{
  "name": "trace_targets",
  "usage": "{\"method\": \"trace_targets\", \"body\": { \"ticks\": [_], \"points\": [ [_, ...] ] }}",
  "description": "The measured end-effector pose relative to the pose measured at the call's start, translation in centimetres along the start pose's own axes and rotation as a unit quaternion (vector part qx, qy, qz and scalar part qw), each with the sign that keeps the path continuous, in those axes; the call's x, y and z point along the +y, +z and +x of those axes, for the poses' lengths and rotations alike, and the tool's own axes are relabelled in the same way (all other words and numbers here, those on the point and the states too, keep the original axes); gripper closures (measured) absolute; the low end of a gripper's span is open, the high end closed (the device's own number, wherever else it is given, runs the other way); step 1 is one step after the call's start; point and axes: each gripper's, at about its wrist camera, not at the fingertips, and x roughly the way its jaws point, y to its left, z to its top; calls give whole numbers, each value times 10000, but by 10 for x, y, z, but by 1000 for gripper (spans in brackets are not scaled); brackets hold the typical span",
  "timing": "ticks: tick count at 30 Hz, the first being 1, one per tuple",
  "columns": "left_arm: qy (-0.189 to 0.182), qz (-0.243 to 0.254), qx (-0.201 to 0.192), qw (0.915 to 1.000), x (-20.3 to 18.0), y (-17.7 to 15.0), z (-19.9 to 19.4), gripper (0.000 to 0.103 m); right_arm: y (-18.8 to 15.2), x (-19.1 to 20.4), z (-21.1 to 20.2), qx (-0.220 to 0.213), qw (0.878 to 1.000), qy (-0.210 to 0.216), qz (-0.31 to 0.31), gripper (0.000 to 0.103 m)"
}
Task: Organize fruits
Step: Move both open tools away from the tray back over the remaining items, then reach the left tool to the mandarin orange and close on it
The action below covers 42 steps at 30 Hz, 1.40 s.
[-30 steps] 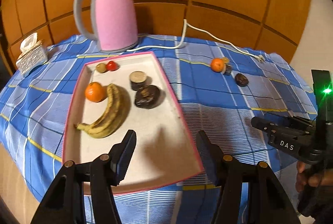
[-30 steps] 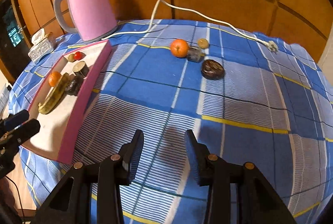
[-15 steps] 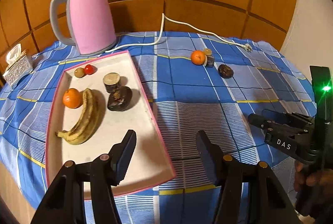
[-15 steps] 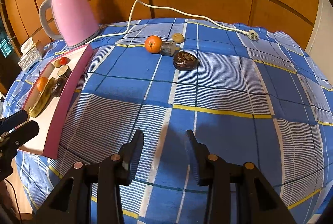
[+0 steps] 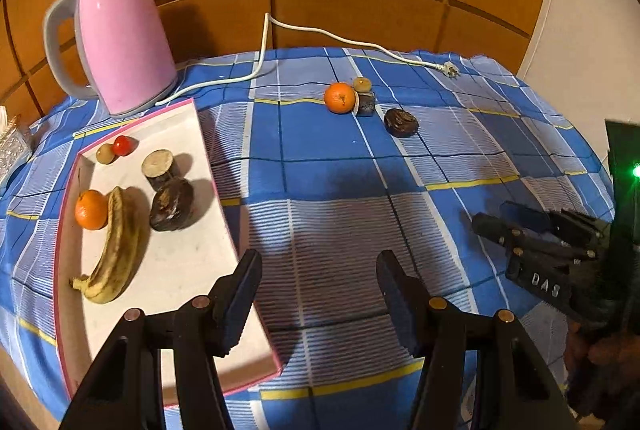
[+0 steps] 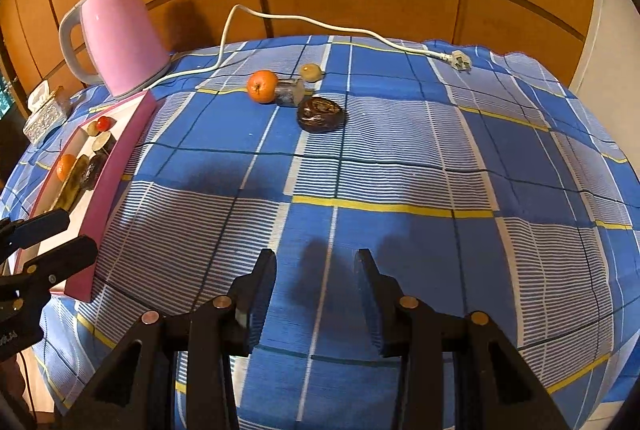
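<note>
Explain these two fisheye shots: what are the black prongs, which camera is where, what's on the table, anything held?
No robot: a person carries a handheld two-finger gripper in each hand, with a camera looking along its fingers. In the left view, the left gripper hangs open and empty by the pink-rimmed tray; the right gripper shows at the side. The right view shows the right gripper, also empty, over the checked tablecloth.

The tray holds a banana, an orange and smaller pieces. Loose on the cloth: another orange, a dark round fruit and two small pieces. Behind stands a pink kettle.

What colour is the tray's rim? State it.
Pink, around a white floor. The tray shows best in the left wrist view.
</note>
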Motion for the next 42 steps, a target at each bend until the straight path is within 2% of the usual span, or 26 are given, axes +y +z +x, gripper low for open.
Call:
{"method": "trace_targets", "body": {
  "ticks": [8, 20, 25, 31, 33, 36, 38, 42],
  "points": [
    [-62, 86, -54, 9999, -10, 17, 6, 43, -2, -4, 3, 33, 10000, -17, 22, 62],
    [-240, 103, 92, 9996, -22, 36, 26, 43, -6, -16, 13, 145, 9998, 16, 108, 62],
    [-490, -155, 274, 9983, -15, 46, 38, 43, -9, -18, 19, 219, 9996, 56, 148, 62],
    [-612, -411, 324, 9968, -4, 71, 51, 44, -10, -18, 21, 168, 9998, 73, 96, 62],
    [-710, -558, 395, 9951, 1, 82, 59, 47, -11, -19, 21, 153, 9998, 90, 90, 62],
    [-866, -819, 502, 9916, 10, 99, 74, 59, -11, -19, 21, 138, 9998, 113, 68, 62],
    [-896, -936, 568, 9899, 15, 111, 86, 72, -11, -19, 22, 128, 9998, 130, 41, 62],
    [-1139, -1363, 669, 9818, 24, 131, 107, 74, -12, -19, 22, 90, 9998, 154, -3, 62]
  ]
}}
